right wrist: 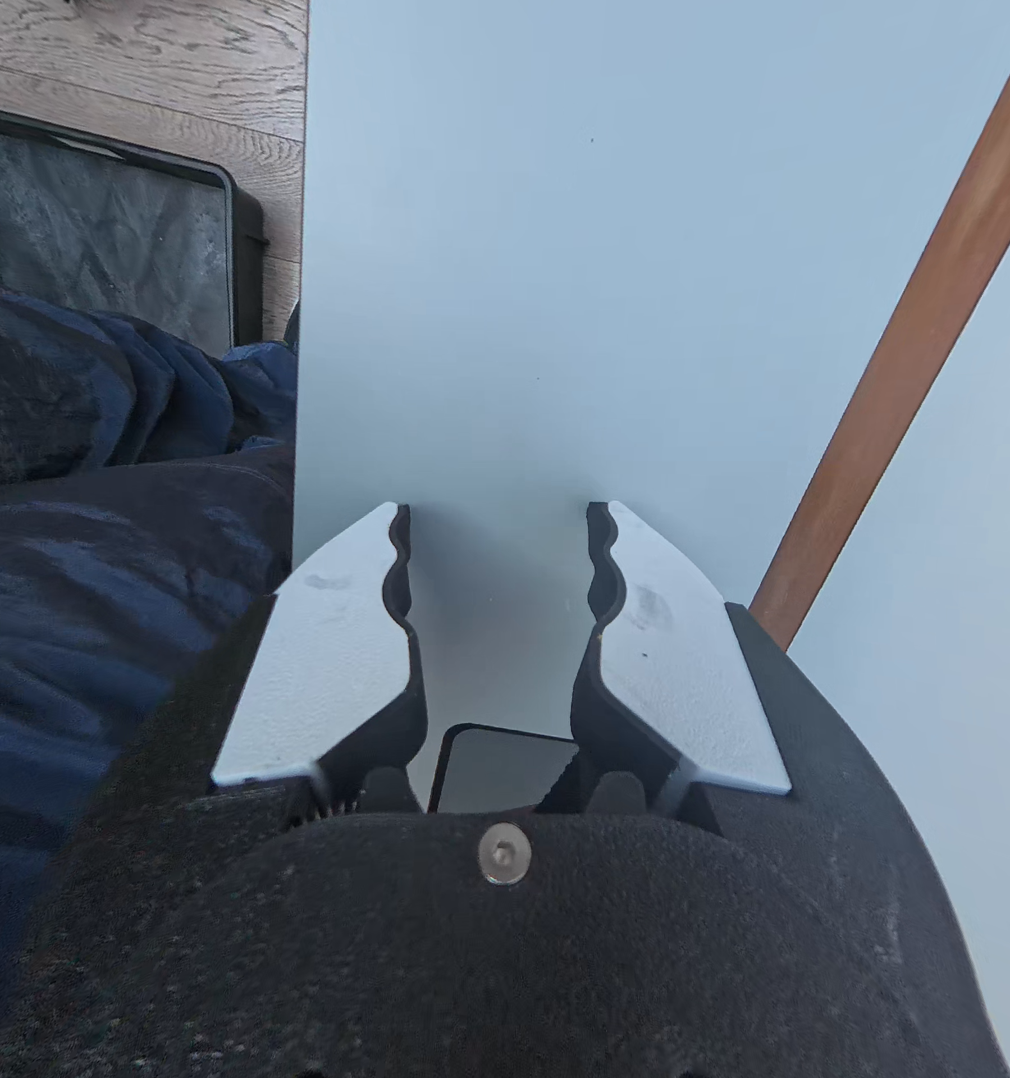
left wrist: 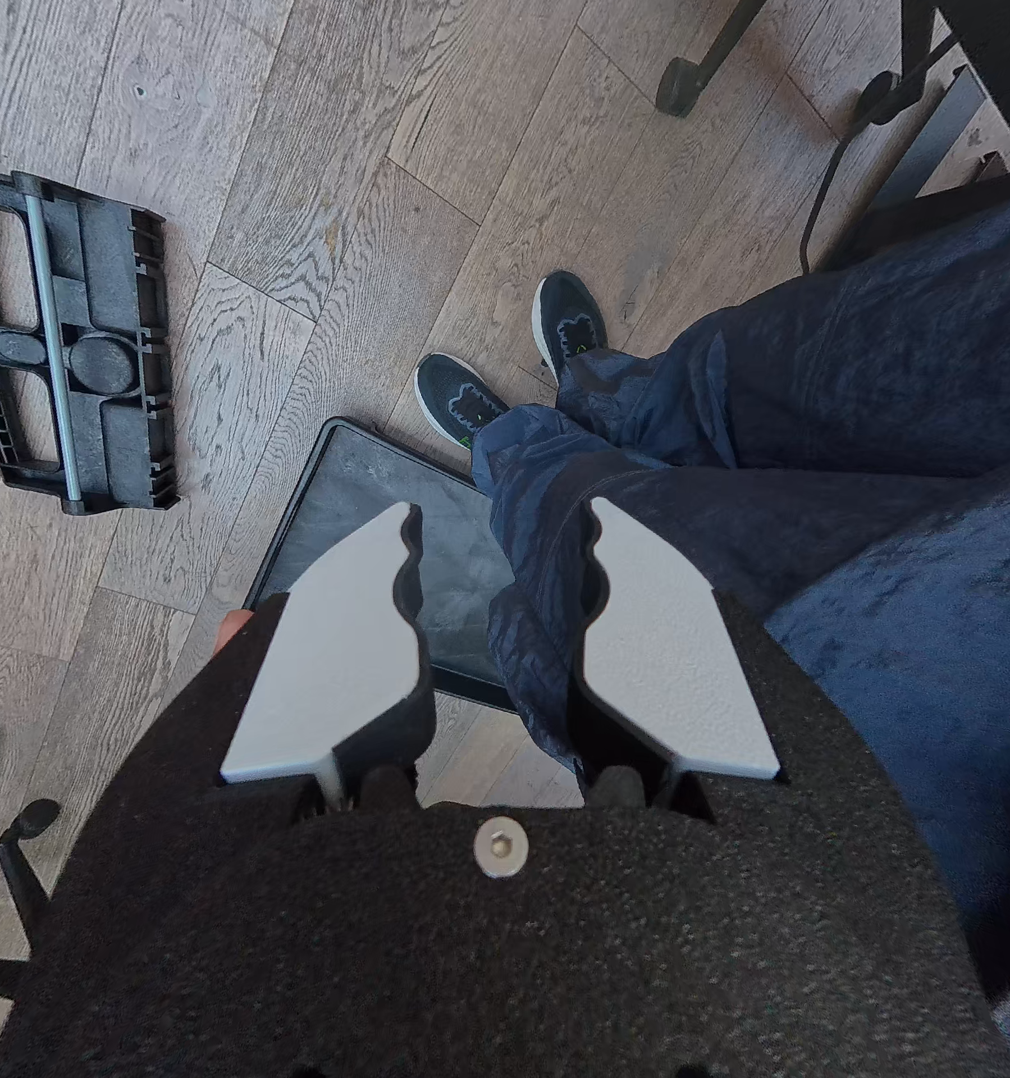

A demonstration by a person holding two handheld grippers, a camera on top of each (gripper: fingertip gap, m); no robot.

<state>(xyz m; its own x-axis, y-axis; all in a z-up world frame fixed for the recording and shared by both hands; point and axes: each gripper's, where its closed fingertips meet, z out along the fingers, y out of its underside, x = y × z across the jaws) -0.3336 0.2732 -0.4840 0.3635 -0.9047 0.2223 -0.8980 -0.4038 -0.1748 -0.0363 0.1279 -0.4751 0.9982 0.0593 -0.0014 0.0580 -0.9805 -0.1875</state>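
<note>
- Rough black felt-like housing fills the bottom of both wrist views, each with a silver hex screw at its middle.
- Left gripper [left wrist: 499, 513]: white, grainy finger plates with wavy black inner edges stand spread apart, gripping nothing. It hangs over the person's lap, above the floor.
- At far left on the grey-brown wood-grain floor [left wrist: 292, 175] lies a black moulded plastic frame [left wrist: 82, 344] with ribbed edges and a bare metal rod across it.
- Directly beyond the left fingers lies a flat dark tray [left wrist: 374, 525] with rounded corners and a scuffed grey face, partly covered by a crinkled navy trouser leg [left wrist: 549, 525].
- Two black trainers [left wrist: 461, 396] with white soles rest on the floor past the tray; black chair legs with a castor [left wrist: 674, 84] show at top right.
- Right gripper [right wrist: 498, 510]: its matching white fingers are parted and empty, tips just above a smooth pale blue-white tabletop [right wrist: 607, 233].
- Left of the table edge are navy fabric and the same tray; a brown wooden rod [right wrist: 922, 338] crosses the tabletop diagonally at right.
</note>
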